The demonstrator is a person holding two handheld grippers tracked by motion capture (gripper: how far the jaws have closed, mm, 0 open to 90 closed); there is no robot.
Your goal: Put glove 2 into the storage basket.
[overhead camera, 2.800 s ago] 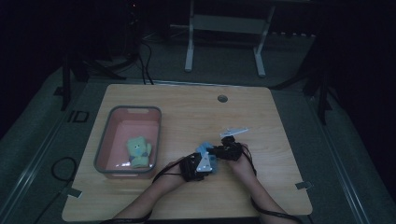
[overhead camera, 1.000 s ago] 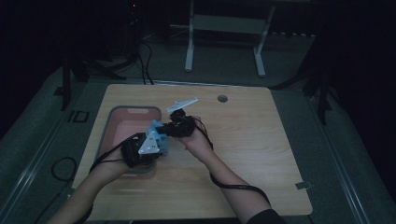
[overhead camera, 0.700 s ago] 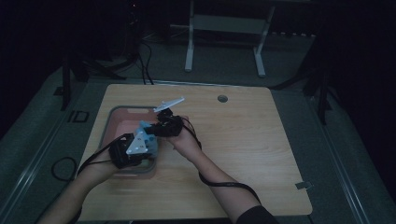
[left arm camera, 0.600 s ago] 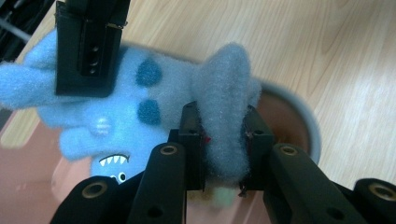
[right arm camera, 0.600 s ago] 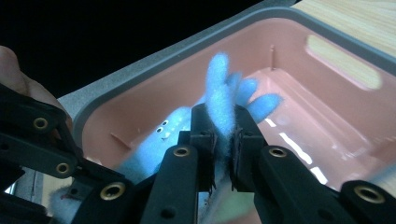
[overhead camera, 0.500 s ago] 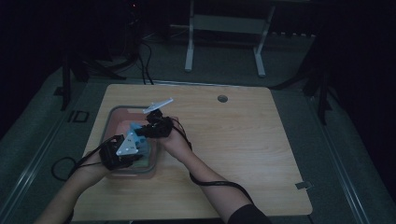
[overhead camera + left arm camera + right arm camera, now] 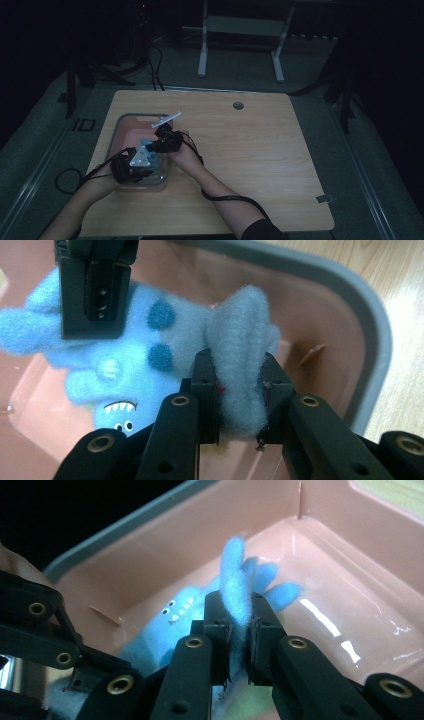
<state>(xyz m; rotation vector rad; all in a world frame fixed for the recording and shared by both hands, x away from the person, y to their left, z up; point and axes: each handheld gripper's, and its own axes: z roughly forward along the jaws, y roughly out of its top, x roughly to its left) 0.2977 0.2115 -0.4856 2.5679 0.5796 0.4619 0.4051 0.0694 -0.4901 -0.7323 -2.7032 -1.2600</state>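
Blue plush toy (image 7: 125, 365) inside pink bin (image 7: 370, 335); tongs clamped.

The room is dim, with deep shadow along its upper and side edges. A light wooden counter with rounded corners (image 7: 260, 165) stands on a grey-green carpeted floor (image 7: 380, 165); a small round grommet hole (image 7: 238, 106) sits near the counter's far edge. Beyond it stands a pale metal frame stand with two legs and flat feet (image 7: 240, 40). Black cables (image 7: 155, 65) trail over the floor at the far left, and another loops near the counter's left side.
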